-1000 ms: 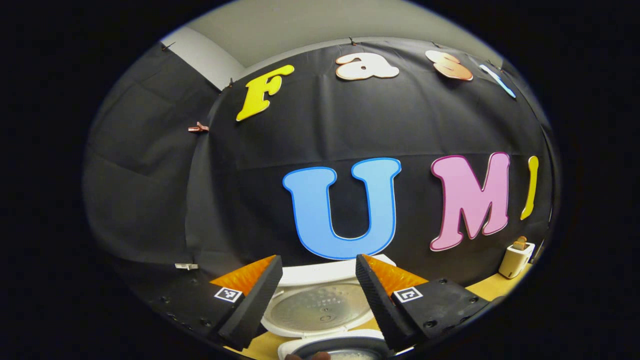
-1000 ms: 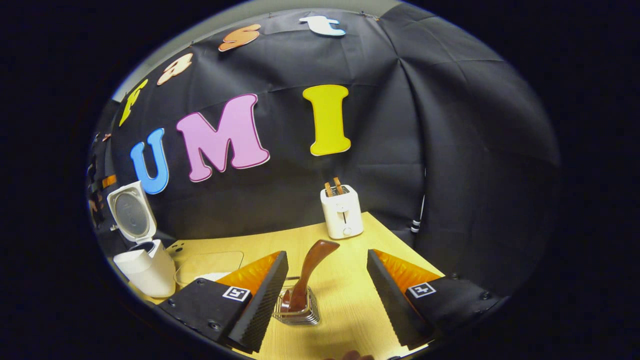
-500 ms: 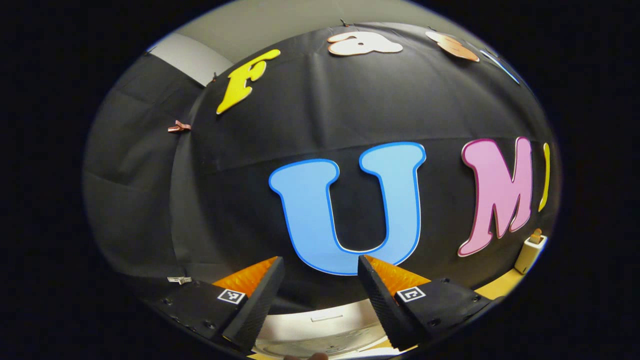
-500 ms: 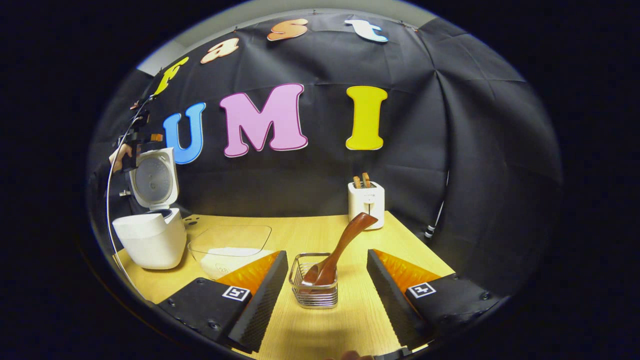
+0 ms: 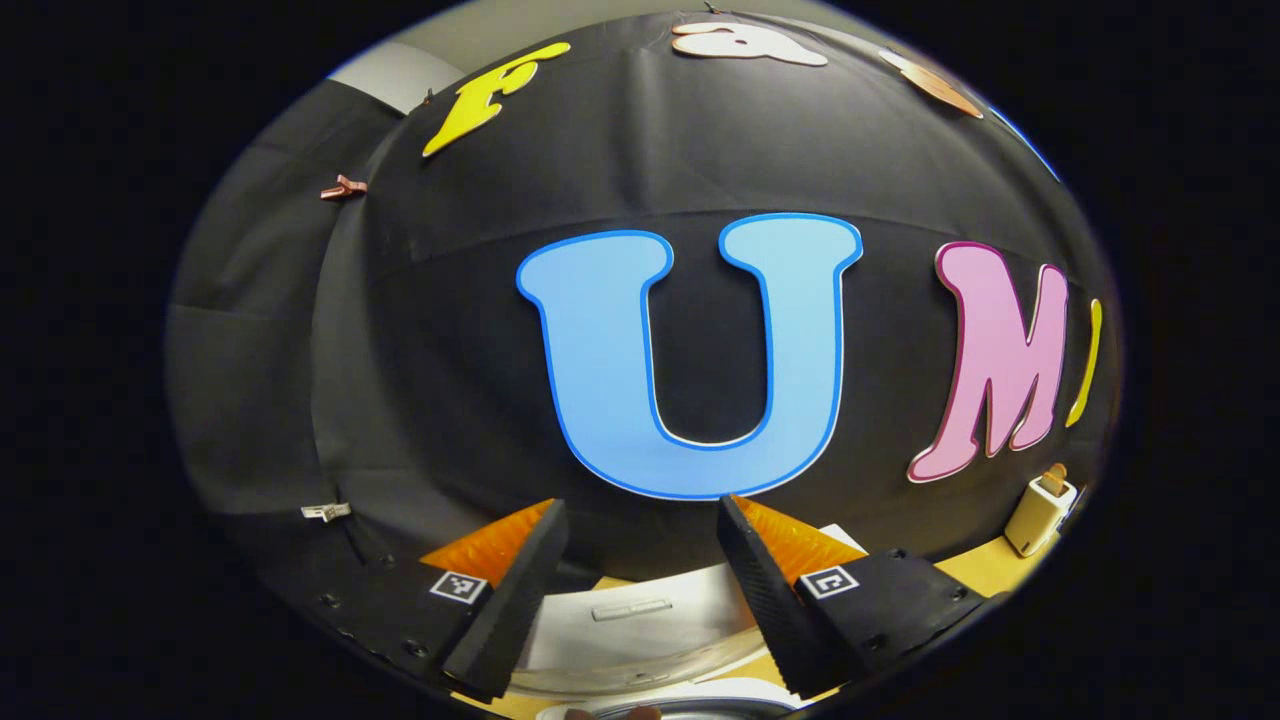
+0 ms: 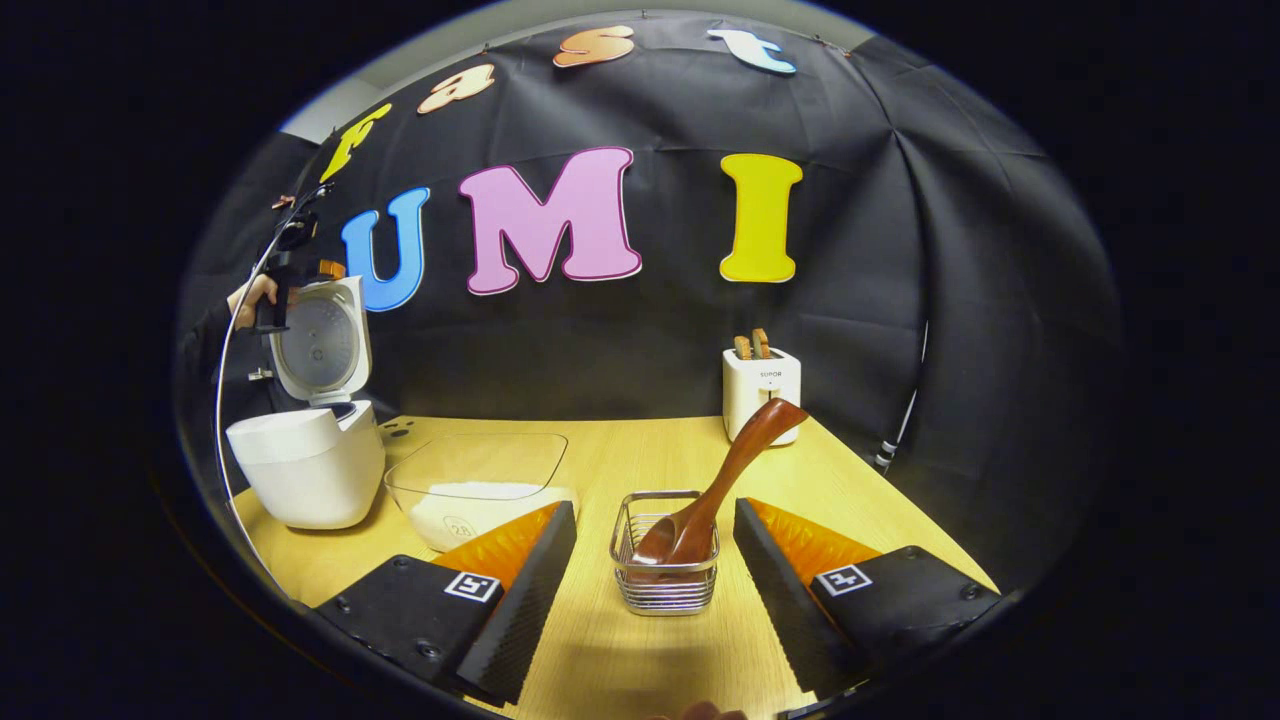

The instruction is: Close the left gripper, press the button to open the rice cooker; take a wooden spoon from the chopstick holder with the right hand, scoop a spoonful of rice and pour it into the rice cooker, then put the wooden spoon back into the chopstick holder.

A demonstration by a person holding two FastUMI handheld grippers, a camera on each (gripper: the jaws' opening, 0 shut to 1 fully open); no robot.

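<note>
Spoon (image 6: pixel 722 480) leaned in holder (image 6: pixel 666 565), handle up for grabbing; right tongs (image 6: pixel 655 580) wide open, empty, straddling it. Left tongs (image 5: pixel 635 570) open, empty above cooker lid (image 5: pixel 640 625).

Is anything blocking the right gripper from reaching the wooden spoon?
Nothing visible. The right gripper, jaws apart, faces the wooden spoon, which leans out of the chopstick holder straight ahead. The rice container sits off to the side.

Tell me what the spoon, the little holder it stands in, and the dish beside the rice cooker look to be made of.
Spoon: dark reddish-brown wood, apparently polished; it shows a soft sheen.
Holder: shiny metal wire, probably steel; you see through its horizontal bars.
Dish: clear glass or plastic, can't tell which; the table shows through its walls, white rice inside.
</note>
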